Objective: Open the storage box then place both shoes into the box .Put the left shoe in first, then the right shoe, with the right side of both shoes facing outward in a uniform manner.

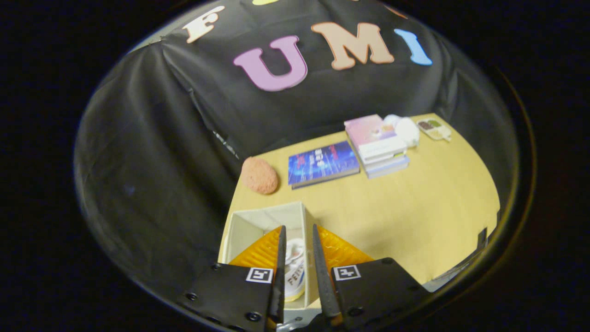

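- Hovering my gripper (297, 233) over the near corner of the table (415, 216), fingers aimed down and forward into the storage box (246, 226).
- Fingers stand a narrow gap apart, nearly parallel. Nothing is pinched; neither finger presses on anything I can make out.
- The box is open, its pale inner walls bare at the far end, and it sits at the table's near corner with its long axis running away from me, in line with the fingers.
- One white shoe (294, 267) lies inside the box, seen through the gap between the fingers and below them. Its long axis follows the box. I cannot tell toe from heel, nor which side faces outward.
- By the task order I judge this to be the left shoe, already in; I can't confirm that from the shoe itself.
- Key relation: the shoe is directly under and between the fingers, not off to a side, so any lift-off should go straight up and back to avoid snagging it or the box wall.
- Remaining room in the box looks to be beside the shoe, though the fingers hide most of it.
- Beyond the box: a pinkish round lump (259, 175), a blue book (322, 163) lying flat, a stack of books (378, 145), a white object (405, 129) behind it, and a small tray (433, 129). All are well apart from the box.
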`<state>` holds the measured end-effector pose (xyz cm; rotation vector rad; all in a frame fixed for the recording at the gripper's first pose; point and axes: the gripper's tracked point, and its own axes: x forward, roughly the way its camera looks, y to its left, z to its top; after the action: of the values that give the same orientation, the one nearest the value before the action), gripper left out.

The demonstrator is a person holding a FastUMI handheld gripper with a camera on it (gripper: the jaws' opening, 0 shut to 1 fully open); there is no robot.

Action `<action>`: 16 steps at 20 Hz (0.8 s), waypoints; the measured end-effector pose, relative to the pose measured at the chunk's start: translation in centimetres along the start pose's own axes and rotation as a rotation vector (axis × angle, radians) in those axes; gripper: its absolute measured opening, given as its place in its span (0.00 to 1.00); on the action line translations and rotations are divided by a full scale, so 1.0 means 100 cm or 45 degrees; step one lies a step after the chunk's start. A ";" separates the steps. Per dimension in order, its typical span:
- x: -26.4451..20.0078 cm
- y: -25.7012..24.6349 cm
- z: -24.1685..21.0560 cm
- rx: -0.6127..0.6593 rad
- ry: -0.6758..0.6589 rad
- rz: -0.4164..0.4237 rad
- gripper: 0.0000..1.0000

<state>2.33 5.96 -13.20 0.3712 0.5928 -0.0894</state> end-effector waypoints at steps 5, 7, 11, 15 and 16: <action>-0.037 -0.032 0.091 -0.190 -0.431 -0.054 0.33; -0.059 -0.043 0.130 -0.259 -0.602 -0.086 0.33; -0.107 -0.061 0.194 -0.333 -0.850 -0.133 0.33; -0.157 -0.081 0.248 -0.405 -1.057 -0.176 0.33; -0.165 -0.085 0.258 -0.423 -1.093 -0.182 0.33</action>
<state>0.71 -11.73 13.09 -0.0521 -0.2205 -0.2665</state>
